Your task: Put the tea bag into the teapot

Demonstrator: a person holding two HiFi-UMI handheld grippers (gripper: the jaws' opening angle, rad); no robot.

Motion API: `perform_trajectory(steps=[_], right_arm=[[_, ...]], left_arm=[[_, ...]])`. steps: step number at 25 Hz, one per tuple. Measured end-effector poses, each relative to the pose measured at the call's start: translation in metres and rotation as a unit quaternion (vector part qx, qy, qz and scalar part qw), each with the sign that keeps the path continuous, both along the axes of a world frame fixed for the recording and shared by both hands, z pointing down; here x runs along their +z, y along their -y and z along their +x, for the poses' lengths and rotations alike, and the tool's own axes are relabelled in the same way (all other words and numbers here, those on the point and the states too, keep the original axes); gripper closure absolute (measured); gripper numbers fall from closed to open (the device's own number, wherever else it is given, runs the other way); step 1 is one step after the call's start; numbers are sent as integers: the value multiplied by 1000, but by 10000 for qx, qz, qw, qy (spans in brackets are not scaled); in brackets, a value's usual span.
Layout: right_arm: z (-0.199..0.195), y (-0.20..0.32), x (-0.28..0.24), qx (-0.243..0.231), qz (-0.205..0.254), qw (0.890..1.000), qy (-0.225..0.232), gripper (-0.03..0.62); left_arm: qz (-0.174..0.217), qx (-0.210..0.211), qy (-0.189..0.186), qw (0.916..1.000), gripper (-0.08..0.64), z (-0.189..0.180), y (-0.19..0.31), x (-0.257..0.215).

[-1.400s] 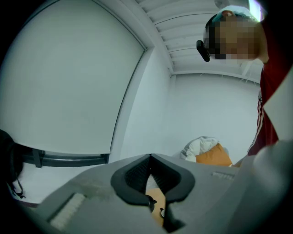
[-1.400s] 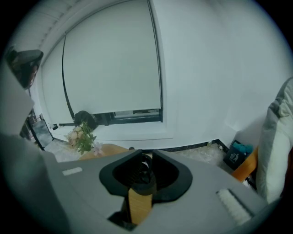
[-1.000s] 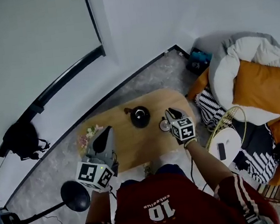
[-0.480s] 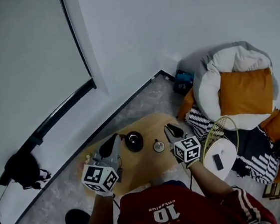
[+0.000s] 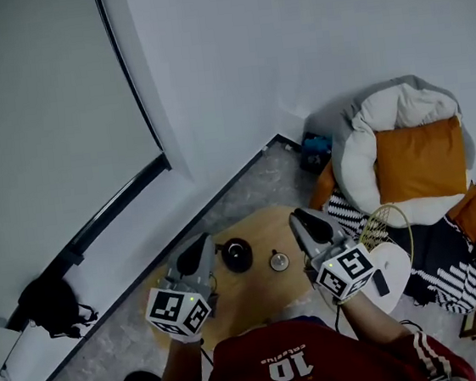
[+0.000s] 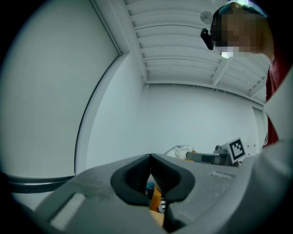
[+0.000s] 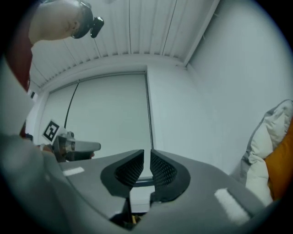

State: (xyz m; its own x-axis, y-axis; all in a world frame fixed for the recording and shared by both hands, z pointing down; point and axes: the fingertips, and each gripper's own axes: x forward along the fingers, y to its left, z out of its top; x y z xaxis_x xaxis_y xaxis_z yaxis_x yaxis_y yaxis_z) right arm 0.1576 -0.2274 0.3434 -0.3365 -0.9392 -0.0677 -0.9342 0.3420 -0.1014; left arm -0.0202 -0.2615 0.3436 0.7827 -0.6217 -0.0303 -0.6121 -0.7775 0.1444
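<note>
A black teapot (image 5: 237, 255) stands on the low oval wooden table (image 5: 263, 298), with a small round lidded piece (image 5: 278, 261) to its right. No tea bag shows in any view. My left gripper (image 5: 200, 246) hangs above the table's left part, its jaws closed tip to tip (image 6: 150, 157) and holding nothing. My right gripper (image 5: 299, 218) is held above the table's right end, its pads (image 7: 160, 168) a thin slit apart and bare. Both gripper views look up at the wall and ceiling, not at the table.
A white beanbag with an orange cushion (image 5: 418, 160) fills the right corner. A round white side table (image 5: 392, 255) carrying a dark phone (image 5: 379, 281) stands next to a striped cloth (image 5: 345, 209). A black bag (image 5: 50, 302) lies at left.
The head view has risen, so the table and teapot look smaller and farther. Both grippers came up with it and stay over the table's two ends.
</note>
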Motion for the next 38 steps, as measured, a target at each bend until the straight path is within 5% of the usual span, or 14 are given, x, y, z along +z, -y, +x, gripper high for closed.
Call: perform_trajectory(steps=[7, 19, 38], right_arm=[[-30, -13, -45, -220, 244, 9994, 95, 590], [-31, -16, -26, 362, -60, 9993, -3, 592], [-50, -27, -24, 238, -74, 9996, -167, 592]], left_arm=[[28, -92, -141, 9999, 558, -3, -3, -6], [166, -330, 10, 9993, 558, -21, -3, -22], [236, -405, -143, 9988, 558, -39, -17, -23]])
